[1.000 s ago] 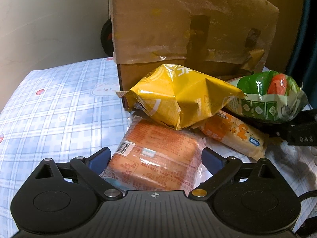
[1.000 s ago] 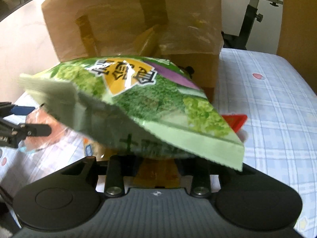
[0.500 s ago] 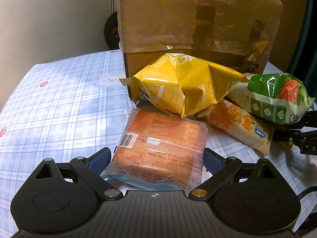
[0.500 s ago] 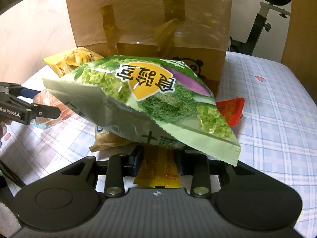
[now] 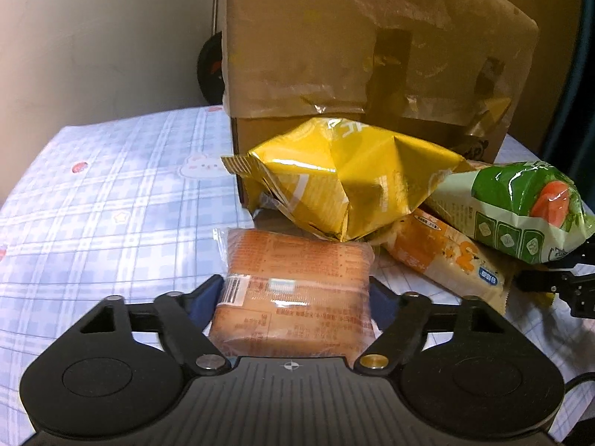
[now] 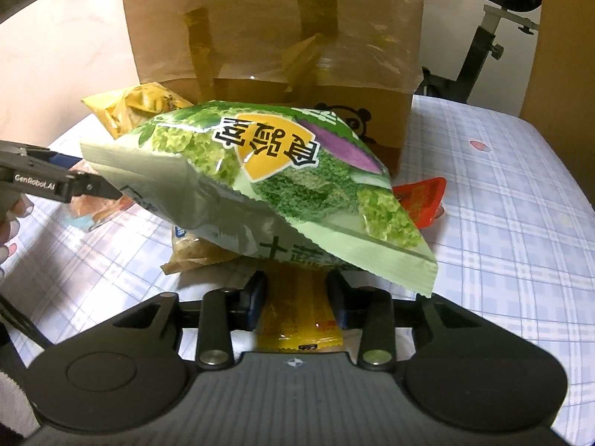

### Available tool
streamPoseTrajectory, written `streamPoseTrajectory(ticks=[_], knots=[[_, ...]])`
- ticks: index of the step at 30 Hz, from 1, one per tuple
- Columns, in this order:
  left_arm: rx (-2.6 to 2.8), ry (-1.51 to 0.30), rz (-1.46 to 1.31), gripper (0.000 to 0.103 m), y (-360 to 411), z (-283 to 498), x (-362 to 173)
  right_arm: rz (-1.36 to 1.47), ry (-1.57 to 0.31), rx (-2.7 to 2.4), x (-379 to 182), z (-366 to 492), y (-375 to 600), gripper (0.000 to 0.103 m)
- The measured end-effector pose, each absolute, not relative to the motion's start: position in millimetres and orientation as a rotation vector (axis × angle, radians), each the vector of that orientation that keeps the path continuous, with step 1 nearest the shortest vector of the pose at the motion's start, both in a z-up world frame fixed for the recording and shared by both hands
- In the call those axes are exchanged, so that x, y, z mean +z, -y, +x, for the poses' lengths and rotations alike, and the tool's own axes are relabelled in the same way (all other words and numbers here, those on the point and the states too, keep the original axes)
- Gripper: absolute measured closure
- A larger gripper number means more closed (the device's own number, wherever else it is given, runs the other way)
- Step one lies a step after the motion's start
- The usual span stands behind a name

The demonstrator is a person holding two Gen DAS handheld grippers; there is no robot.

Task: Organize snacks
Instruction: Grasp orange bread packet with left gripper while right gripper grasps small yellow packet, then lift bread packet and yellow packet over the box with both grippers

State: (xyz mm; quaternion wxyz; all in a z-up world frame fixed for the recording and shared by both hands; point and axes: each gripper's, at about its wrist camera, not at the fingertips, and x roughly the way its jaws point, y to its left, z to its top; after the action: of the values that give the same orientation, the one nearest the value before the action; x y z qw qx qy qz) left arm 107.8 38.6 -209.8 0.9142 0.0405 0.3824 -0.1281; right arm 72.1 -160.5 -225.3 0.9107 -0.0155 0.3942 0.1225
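Observation:
My left gripper (image 5: pixel 295 293) is shut on an orange biscuit pack (image 5: pixel 293 290) and holds it in front of a yellow chip bag (image 5: pixel 346 182). My right gripper (image 6: pixel 297 293) is shut on a green vegetable-crisp bag (image 6: pixel 267 182), holding it by its underside above the pile. A small yellow packet (image 6: pixel 297 316) lies under the right fingers. An orange-and-cream snack bar (image 5: pixel 446 264) lies under the green bag (image 5: pixel 520 208). The left gripper also shows at the left edge of the right wrist view (image 6: pixel 55 182).
A tall taped cardboard box (image 5: pixel 353 55) stands behind the snacks on the blue plaid cloth (image 5: pixel 111 204). A red packet (image 6: pixel 420 197) lies at the box's right. An exercise bike (image 6: pixel 494 29) stands behind the surface.
The left gripper has closed on the orange biscuit pack and drawn it back from the yellow bag. The right gripper has lifted the green bag higher and steadied it.

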Motion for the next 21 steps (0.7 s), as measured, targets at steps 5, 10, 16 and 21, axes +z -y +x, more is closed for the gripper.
streamPoseTrajectory(ticks=[5, 10, 16, 21], knots=[[-0.241, -0.776, 0.048, 0.024, -46.2, 97.5, -203.3, -0.062, -0.825, 0.230, -218.7, 65.8, 167.5, 0.069], [-0.205, -0.751, -0.029, 0.024, -60.1, 81.9, -193.4, -0.048, -0.835, 0.160, -211.2, 56.9, 189.1, 0.069], [-0.150, -0.740, -0.099, 0.024, -76.8, 68.6, -190.5, 0.014, -0.869, 0.042, -212.2, 51.1, 220.2, 0.069], [-0.113, -0.735, -0.111, 0.025, -84.6, 63.7, -184.7, 0.049, -0.843, -0.029, -203.4, 52.9, 236.0, 0.069]])
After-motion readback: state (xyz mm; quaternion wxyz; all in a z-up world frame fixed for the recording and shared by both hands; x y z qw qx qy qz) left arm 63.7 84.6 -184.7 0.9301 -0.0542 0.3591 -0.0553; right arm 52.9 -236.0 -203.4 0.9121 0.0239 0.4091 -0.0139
